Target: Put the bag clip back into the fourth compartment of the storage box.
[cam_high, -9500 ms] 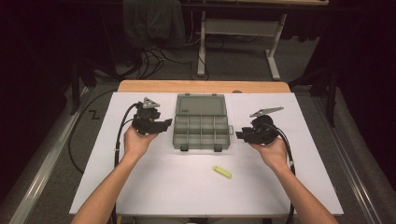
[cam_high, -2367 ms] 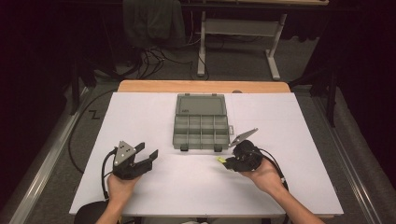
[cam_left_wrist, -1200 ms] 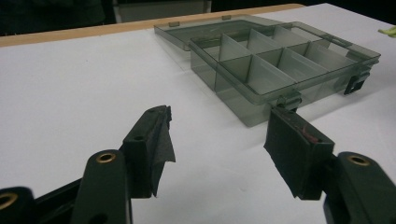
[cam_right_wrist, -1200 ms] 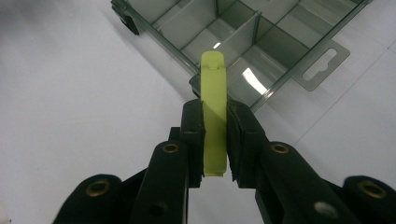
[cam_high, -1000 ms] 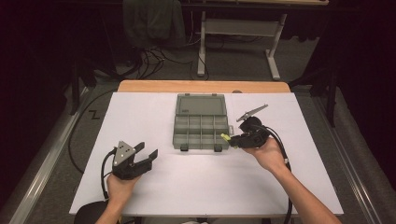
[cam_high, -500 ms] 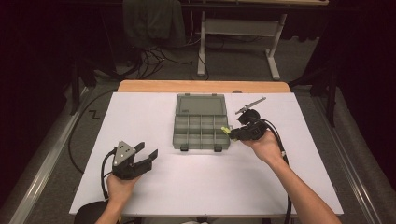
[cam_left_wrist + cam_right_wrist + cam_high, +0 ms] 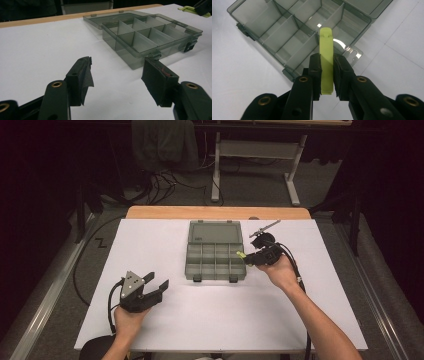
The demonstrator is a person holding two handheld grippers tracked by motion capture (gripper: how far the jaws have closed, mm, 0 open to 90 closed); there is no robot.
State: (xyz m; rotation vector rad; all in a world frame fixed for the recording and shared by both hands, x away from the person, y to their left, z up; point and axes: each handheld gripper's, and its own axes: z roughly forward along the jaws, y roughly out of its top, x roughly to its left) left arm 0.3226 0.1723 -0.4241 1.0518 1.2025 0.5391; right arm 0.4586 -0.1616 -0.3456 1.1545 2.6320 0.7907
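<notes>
the right claw (image 7: pixel 327 75) grips the green clip (image 7: pixel 326 60) tight, just above the box (image 7: pixel 294 32); the left claw (image 7: pixel 117 75) is open.

You are working in what looks like a lab or recording workspace rather than a home. The counter (image 7: pixel 165 330) under your fingers is covered by a plain white sheet, with a strip of bare wood (image 7: pixel 215 212) showing along its far edge. Beyond your fingers, past that edge, the room is kept dark, and a tangle of black cables (image 7: pixel 160 185) lies on grey carpet (image 7: pixel 250 190). Farther off stands a white metal desk frame (image 7: pixel 255 165) of the sort used for workbenches. To the left of your left fingers, a metal rail (image 7: pixel 47 305) runs along the floor beside the counter.
</notes>
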